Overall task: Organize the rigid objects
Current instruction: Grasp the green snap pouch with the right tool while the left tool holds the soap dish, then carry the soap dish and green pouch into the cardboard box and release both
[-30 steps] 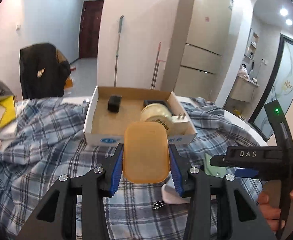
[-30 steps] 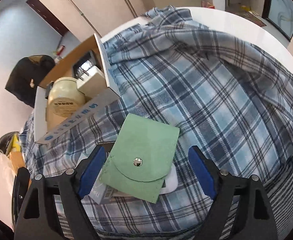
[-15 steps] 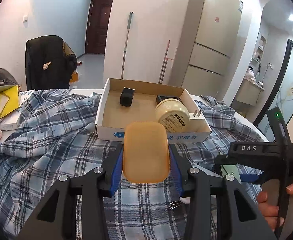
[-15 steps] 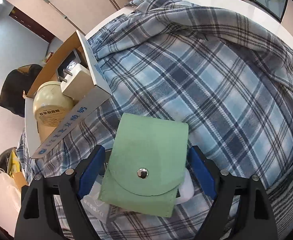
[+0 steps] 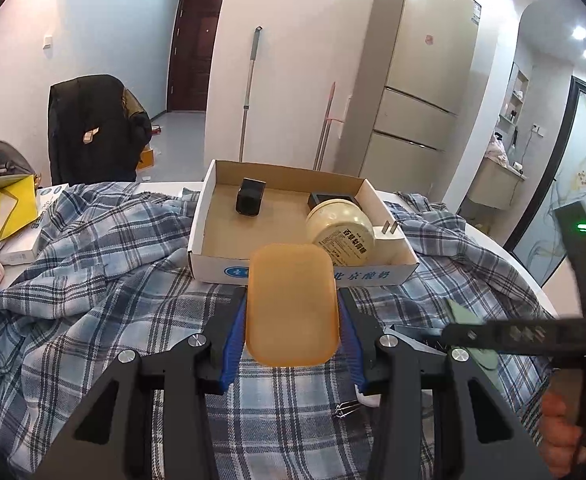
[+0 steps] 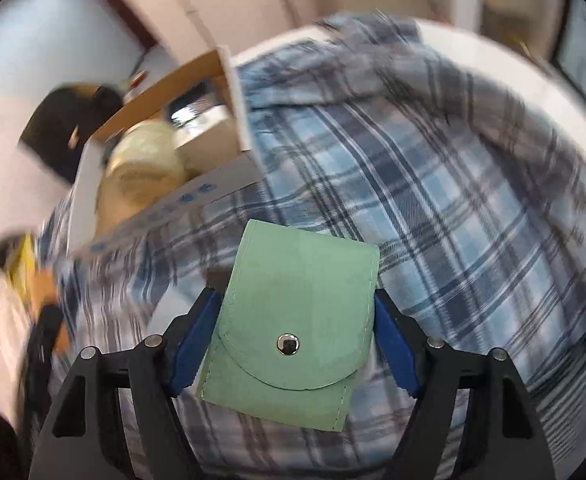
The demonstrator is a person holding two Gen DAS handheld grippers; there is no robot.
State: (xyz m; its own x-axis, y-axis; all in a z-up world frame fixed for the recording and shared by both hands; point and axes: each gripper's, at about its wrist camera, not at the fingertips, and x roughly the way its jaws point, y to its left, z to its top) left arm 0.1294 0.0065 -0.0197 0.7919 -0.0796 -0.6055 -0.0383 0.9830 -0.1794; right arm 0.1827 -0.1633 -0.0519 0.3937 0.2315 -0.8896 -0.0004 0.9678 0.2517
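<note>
My left gripper (image 5: pixel 291 330) is shut on an orange translucent case (image 5: pixel 291 304) and holds it above the plaid cloth, just in front of an open cardboard box (image 5: pixel 213 248). The box holds a black cube (image 5: pixel 249 200), a cream jar (image 5: pixel 341 232), a white plug (image 5: pixel 389 236) and a black flat item (image 5: pixel 325 199). My right gripper (image 6: pixel 295 332) is shut on a green snap pouch (image 6: pixel 297 316), lifted over the cloth to the right of the box (image 6: pixel 197 196). The right gripper also shows at the right edge of the left wrist view (image 5: pixel 513 334).
A blue plaid cloth (image 5: pixel 93 280) covers the white table (image 6: pixel 493 56). A white object and a binder clip (image 5: pixel 347 408) lie on the cloth under the left gripper. A white booklet (image 5: pixel 33 224) and a yellow bag (image 5: pixel 9 208) sit at the left.
The right gripper closed on the green pouch and lifted it, moving fast with blur. The left gripper rose and drew closer to the box with the orange case.
</note>
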